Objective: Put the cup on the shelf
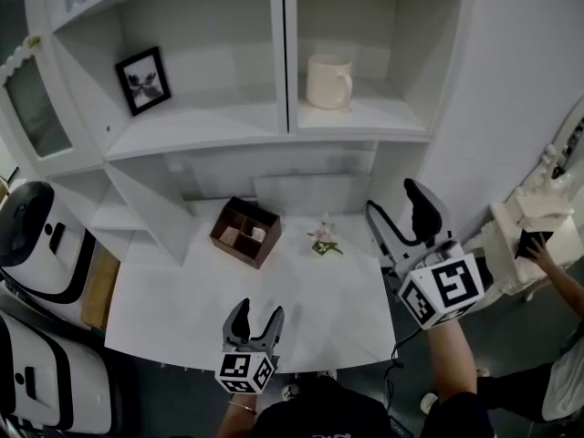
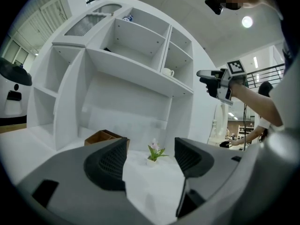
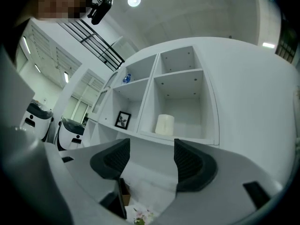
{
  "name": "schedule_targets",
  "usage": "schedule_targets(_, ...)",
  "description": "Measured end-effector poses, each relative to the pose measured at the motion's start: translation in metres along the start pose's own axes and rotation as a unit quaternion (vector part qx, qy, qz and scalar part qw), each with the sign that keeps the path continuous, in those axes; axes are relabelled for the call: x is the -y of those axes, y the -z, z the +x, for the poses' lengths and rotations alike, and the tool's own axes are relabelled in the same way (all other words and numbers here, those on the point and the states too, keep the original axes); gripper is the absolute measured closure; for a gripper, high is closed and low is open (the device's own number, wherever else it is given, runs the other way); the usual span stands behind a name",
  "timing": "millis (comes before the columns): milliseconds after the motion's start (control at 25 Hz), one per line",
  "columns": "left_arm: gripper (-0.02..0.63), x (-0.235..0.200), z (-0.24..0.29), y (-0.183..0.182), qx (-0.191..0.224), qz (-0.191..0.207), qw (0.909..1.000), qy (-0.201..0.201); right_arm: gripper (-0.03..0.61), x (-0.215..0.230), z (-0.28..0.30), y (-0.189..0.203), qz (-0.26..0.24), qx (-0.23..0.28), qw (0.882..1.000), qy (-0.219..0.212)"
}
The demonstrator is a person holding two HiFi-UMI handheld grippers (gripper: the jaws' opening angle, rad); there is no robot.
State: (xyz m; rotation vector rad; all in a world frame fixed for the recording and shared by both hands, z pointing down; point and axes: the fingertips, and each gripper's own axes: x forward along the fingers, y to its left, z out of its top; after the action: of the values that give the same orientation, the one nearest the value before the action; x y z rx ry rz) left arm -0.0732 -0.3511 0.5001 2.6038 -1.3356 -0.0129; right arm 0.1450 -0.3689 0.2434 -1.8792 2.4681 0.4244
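White tabletop (image 1: 274,308) under white shelf unit (image 1: 196,130), wooden box (image 1: 245,232) and potted plant (image 1: 325,242) on it. My left tool (image 1: 259,310) and right tool (image 1: 394,197) both gape, empty (touching nothing). The cream mug (image 1: 327,81) stands in the shelf's right compartment.

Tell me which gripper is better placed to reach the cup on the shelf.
Right. The right gripper is raised, open and empty, near the right compartment where the cream mug stands. The left gripper, also open, is low over the table.

I see the cream cup (image 1: 328,82) standing upright, handle to my right, in the right-hand compartment of the white shelf (image 1: 370,117), on its board.
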Motion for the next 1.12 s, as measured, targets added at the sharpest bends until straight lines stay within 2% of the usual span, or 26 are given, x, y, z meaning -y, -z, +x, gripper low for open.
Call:
schedule_targets(560,0.307,0.009,-0.006,0.01,0.001,0.001,0.9999,0.015,0.288,-0.047,-0.055,0.094,-0.014,-0.049,0.999,0.01)
schedule_targets(920,0.307,0.021,-0.004,0.018,0.001,0.008,0.9995,0.03,0.288,-0.065,-0.082,0.16,0.033,-0.09,0.995,0.021)
schedule_targets(1120,0.307,0.023,-0.003,0.03,-0.009,0.006,0.9995,0.031,0.288,-0.075,-0.097,0.203,0.042,-0.137,0.989,0.03)
